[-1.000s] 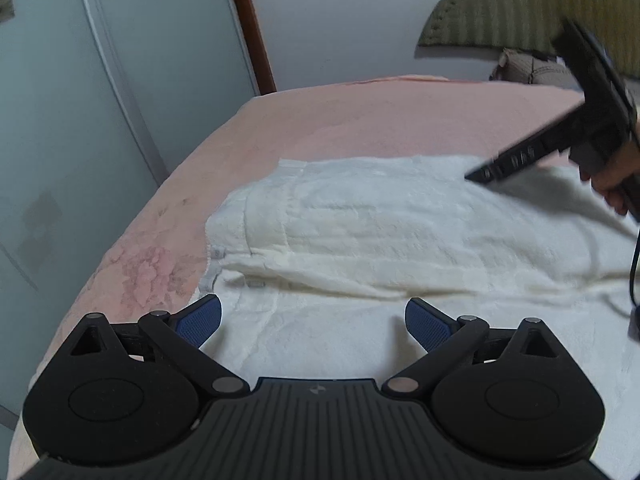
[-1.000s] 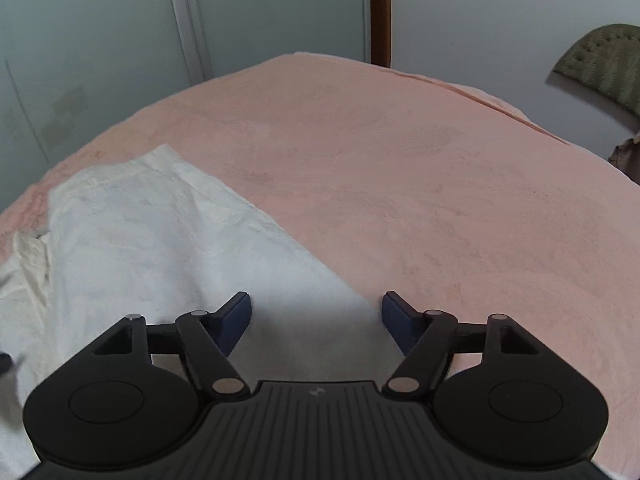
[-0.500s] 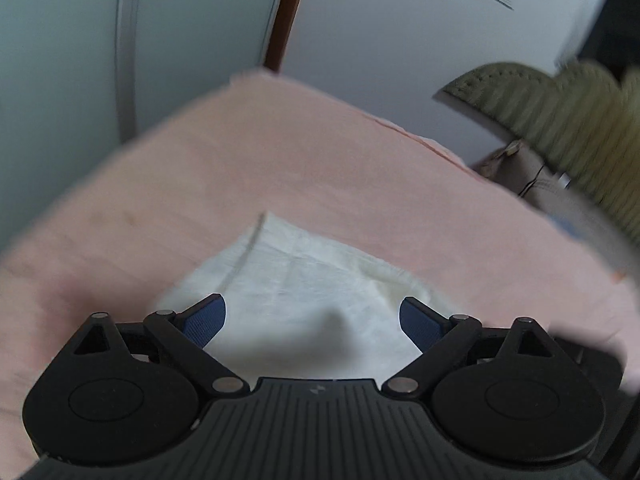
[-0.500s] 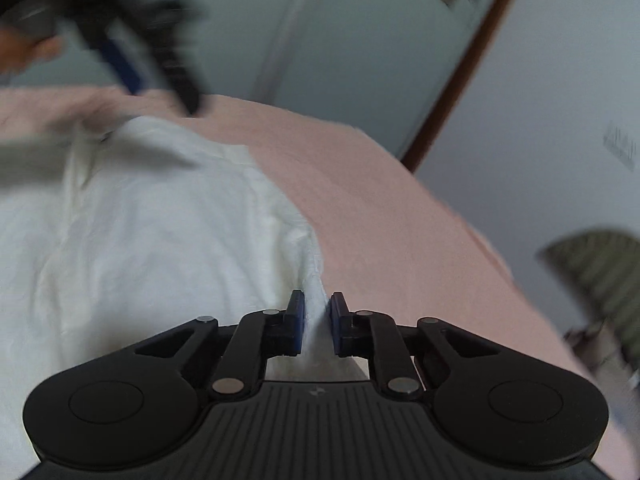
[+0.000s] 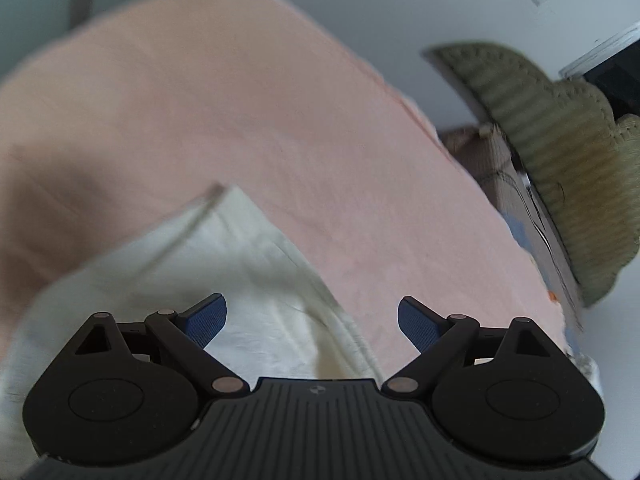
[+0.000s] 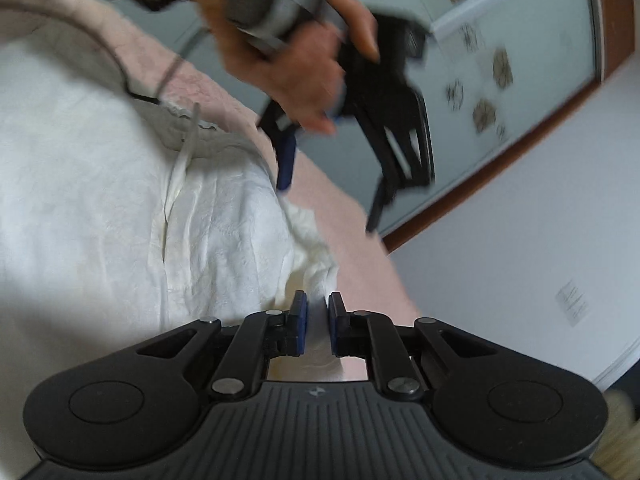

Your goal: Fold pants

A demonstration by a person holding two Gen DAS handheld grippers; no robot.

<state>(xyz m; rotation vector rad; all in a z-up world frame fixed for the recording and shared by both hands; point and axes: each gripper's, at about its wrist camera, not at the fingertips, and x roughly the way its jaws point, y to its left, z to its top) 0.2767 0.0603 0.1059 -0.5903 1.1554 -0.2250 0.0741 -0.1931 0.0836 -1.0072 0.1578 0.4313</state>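
Observed white pants point(image 6: 100, 184) spread on the pink bed point(image 5: 200, 112), filling the left half of the right wrist view. Found right gripper point(image 6: 317, 322) at lower centre, pads nearly together and clamped on a fold of the pants edge. Noted left gripper point(image 5: 312, 320) at lower centre of its own view, pads wide apart, hovering over a pants corner point(image 5: 224, 208), gripping nothing. Seen again in the upper middle of the right wrist view, held in a hand point(image 6: 296, 60), blurred. Recorded an olive cushion point(image 5: 560, 128) at right.
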